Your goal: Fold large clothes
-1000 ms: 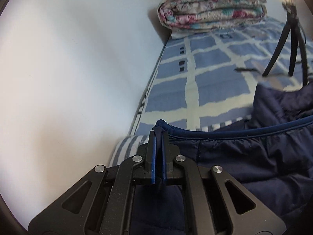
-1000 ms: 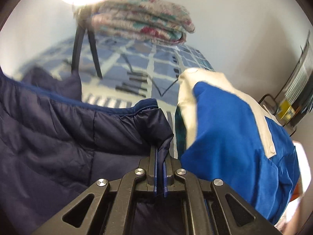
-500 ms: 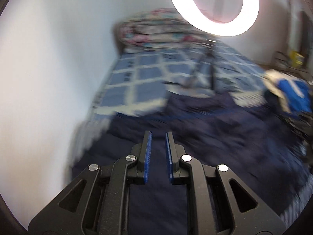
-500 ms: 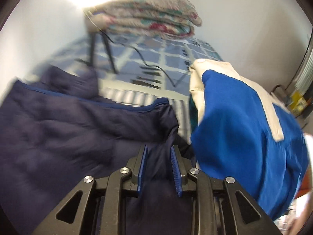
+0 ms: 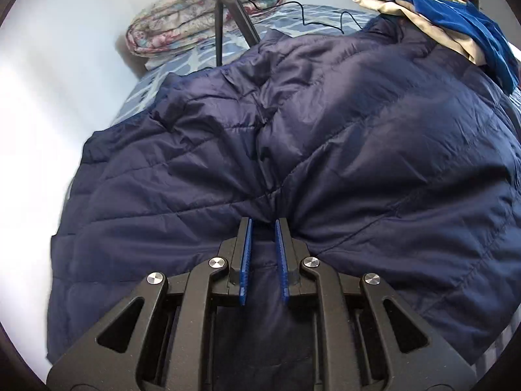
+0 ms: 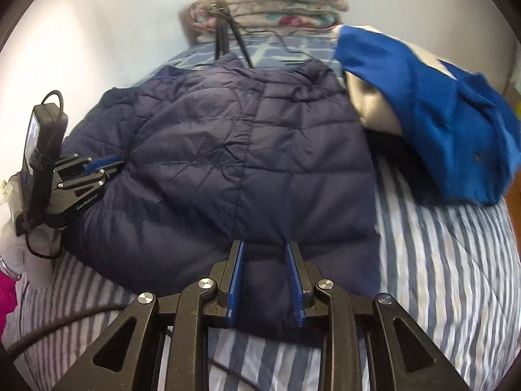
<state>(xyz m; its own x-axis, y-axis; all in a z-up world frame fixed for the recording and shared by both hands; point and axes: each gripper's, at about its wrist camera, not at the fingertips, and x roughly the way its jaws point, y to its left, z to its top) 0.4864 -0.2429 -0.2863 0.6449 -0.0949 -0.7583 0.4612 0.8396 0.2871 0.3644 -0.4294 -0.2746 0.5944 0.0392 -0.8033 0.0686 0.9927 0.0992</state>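
The navy quilted jacket (image 6: 234, 150) lies spread flat on the striped bedsheet (image 6: 439, 260), one garment of two on the bed. At its left edge sits the left gripper (image 6: 112, 163), its jaws a narrow gap apart with jacket fabric lying between and below the blue pads, not pinched. The jacket stretches away ahead of the right gripper (image 6: 263, 254), whose parted jaws hang over the near hem, holding nothing. Beyond the jacket stands one black tripod (image 6: 224, 39), and behind it one folded floral quilt (image 6: 276, 6). To the right of the right gripper rests the second garment, a blue and cream jacket (image 6: 423, 91).
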